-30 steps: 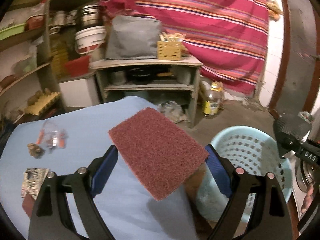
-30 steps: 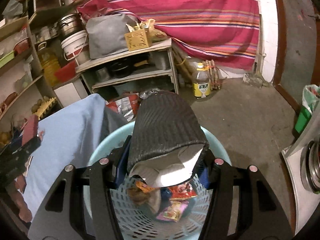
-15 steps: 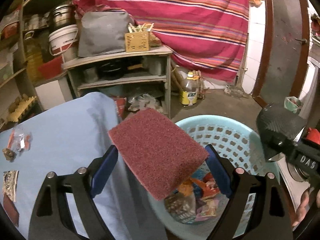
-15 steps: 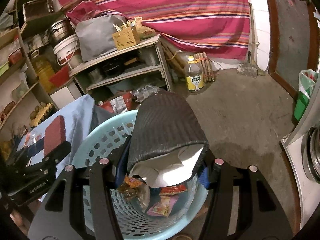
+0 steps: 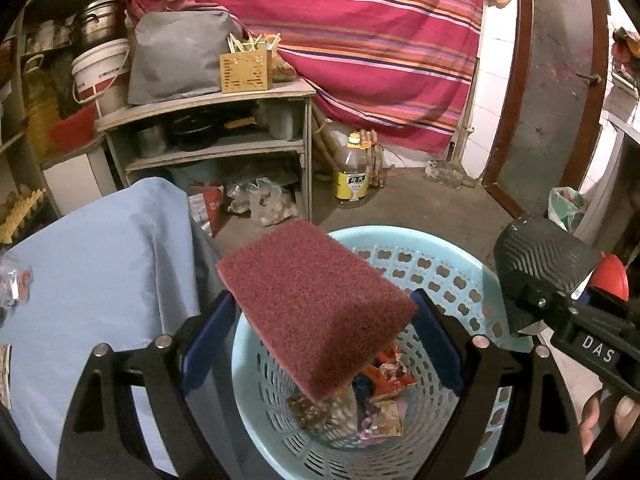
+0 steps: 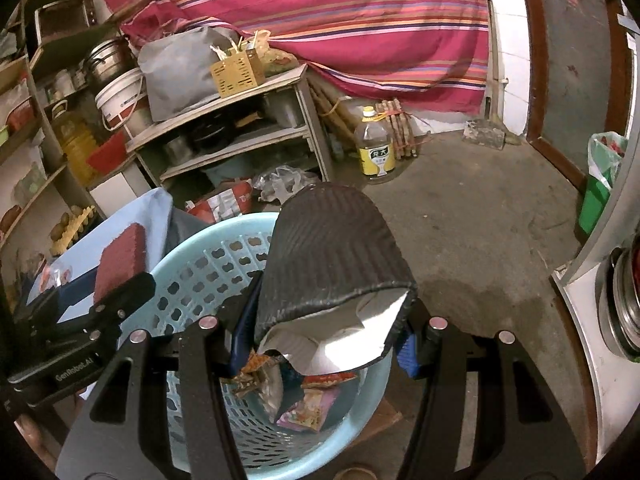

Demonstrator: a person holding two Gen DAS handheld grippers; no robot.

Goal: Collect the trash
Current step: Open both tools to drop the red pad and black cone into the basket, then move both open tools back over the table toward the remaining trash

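My left gripper (image 5: 320,332) is shut on a maroon scouring pad (image 5: 316,304), holding it flat above the light blue perforated basket (image 5: 448,272). Crumpled snack wrappers (image 5: 380,392) lie at the basket's bottom. From the right wrist view the same pad (image 6: 118,264) shows at the left, over the basket rim (image 6: 192,256). My right gripper (image 6: 326,332) is shut on a black ribbed sheet with a white underside (image 6: 332,256), curled between the jaws above the basket. That sheet (image 5: 540,256) also appears at the right of the left wrist view.
A table under a blue cloth (image 5: 92,272) stands left of the basket, with small wrappers (image 5: 16,288) on it. Behind are a wooden shelf unit (image 5: 216,128), an oil bottle (image 5: 352,172) on the concrete floor, a striped curtain (image 5: 360,32) and a green bin (image 6: 600,184).
My left gripper carried the scouring pad rightward from over the blue cloth to above the basket. The right gripper with its black sheet shifted only slightly.
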